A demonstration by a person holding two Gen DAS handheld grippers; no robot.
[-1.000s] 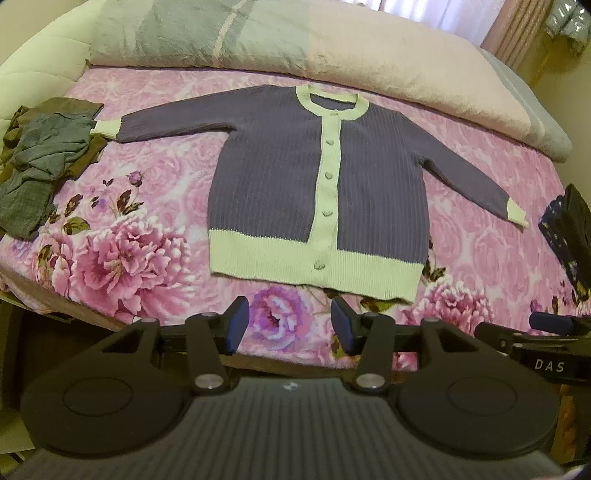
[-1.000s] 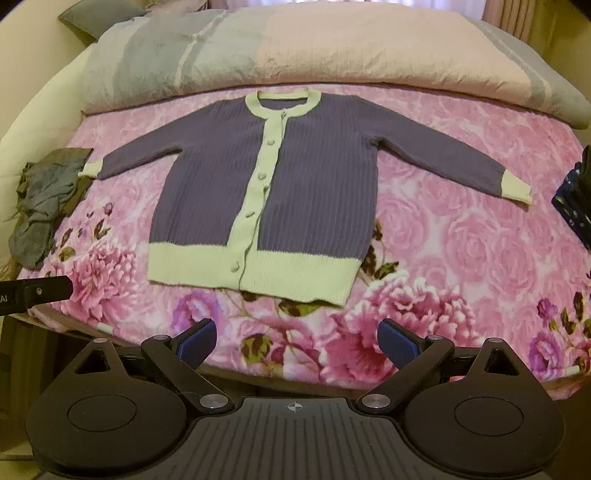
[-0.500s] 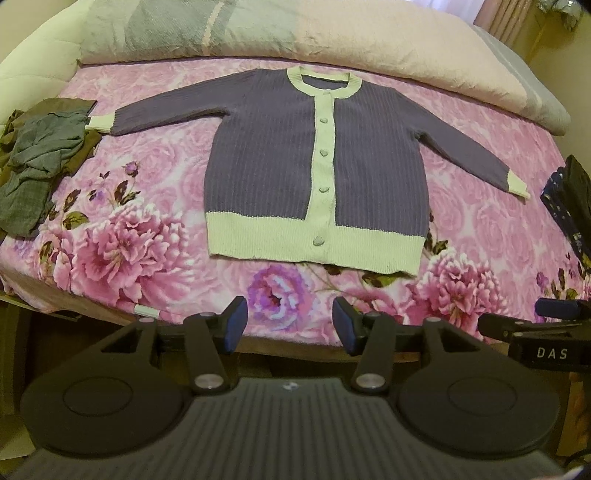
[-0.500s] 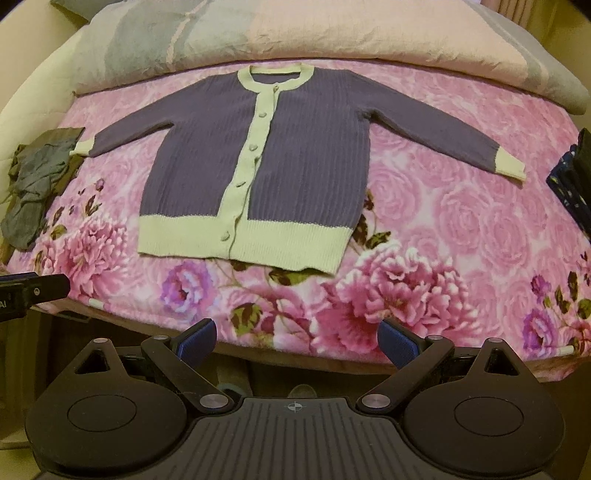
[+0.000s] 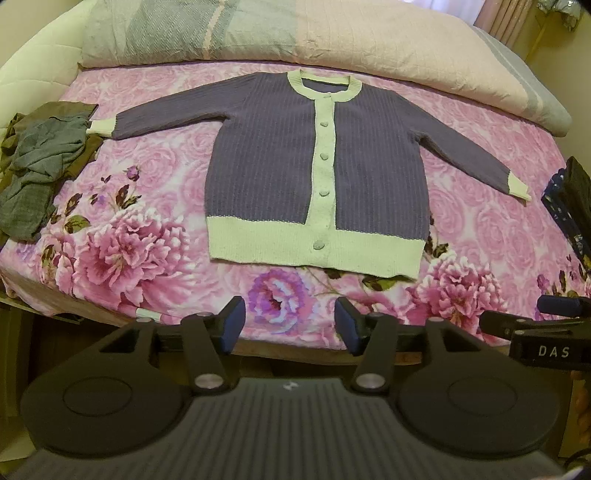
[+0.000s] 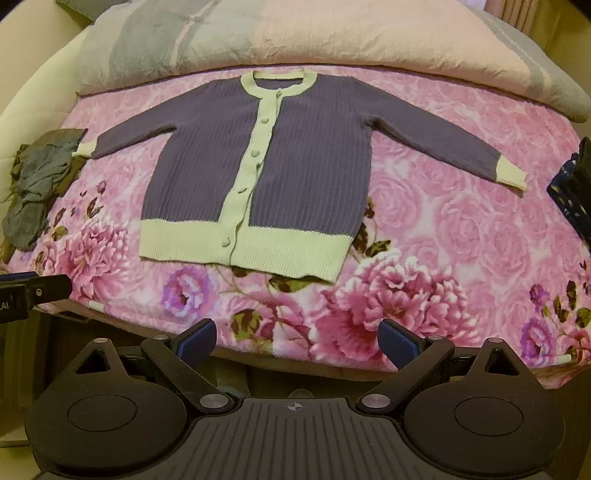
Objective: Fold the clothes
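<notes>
- Left wrist view: the left gripper point(image 5: 289, 325) is hovering over the near edge of the bed point(image 5: 155, 206), its blue-padded jaws parted with nothing between them.
- The cardigan point(image 5: 266, 162) is lying flat and buttoned on the pink floral sheet, collar pointing toward the duvet point(image 5: 369, 40) rolled up along the far side, hem toward the gripper and well apart from it.
- Both sleeves are spreading outward; the left cuff is touching a crumpled grey and olive pile point(image 5: 40, 158) at the bed's left edge, and the right cuff is lying near a dark patterned item point(image 5: 569, 206) at the right edge.
- The other tool's tip, marked "DAS", is poking in at the lower right.
- Right wrist view: the right gripper point(image 6: 297, 341) is hanging just past the near bed edge point(image 6: 461, 236), jaws spread wide and holding nothing.
- The cardigan point(image 6: 306, 147) is sitting left of centre here, still fully unfolded, with its pale hem band facing the gripper across a stretch of printed flowers.
- The duvet point(image 6: 332, 33) is filling the far side, the grey pile point(image 6: 37, 181) is resting by the left cuff, and the dark item point(image 6: 572, 188) is showing at the right edge.
- The left tool's tip is peeking in at the left edge.
</notes>
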